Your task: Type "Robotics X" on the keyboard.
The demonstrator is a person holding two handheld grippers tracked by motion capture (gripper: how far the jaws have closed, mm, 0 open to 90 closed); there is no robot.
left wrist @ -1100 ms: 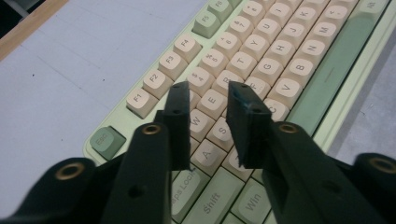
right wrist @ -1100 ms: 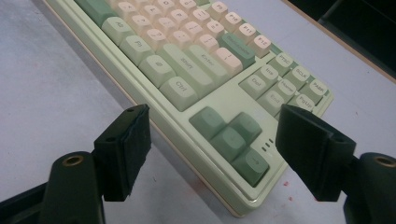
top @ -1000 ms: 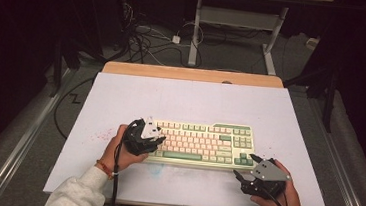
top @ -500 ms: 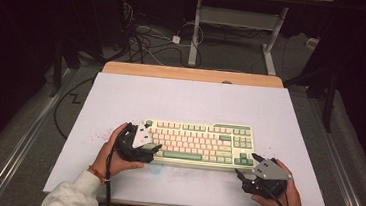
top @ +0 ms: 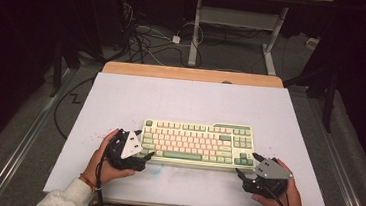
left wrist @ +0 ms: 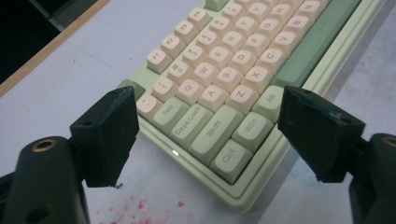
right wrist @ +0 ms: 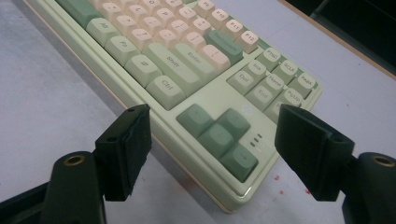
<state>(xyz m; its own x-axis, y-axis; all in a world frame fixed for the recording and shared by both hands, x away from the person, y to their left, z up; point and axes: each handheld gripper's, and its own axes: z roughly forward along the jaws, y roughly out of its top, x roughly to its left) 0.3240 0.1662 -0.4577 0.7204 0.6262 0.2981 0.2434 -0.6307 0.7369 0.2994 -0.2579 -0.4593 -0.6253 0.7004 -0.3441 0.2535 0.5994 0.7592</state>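
A pale green keyboard (top: 197,143) with cream and green keys lies flat on the white tabletop (top: 191,103), near the front edge. My left gripper (top: 145,144) is at its left end, held in a hand. In the left gripper view the keyboard's front left corner (left wrist: 219,70) lies between the wide-apart jaws of the left gripper (left wrist: 212,126). These jaws have just been opening, and the pads touch nothing. My right gripper (top: 247,164) is at the front right corner, also open. The arrow-key corner of the keyboard (right wrist: 177,60) sits between the pads of the right gripper (right wrist: 217,140), untouched.
Red specks (left wrist: 140,210) mark the tabletop by the left gripper. A wooden strip (top: 193,74) runs along the table's far edge. Beyond it, cables (top: 146,42) and a desk frame (top: 238,22) stand on the dark floor. Metal rails (top: 12,143) flank the table.
My left gripper has drawn back from the keyboard's left end, to the left and toward the near edge, and its jaws stand wider. The right gripper and the keyboard have not moved.
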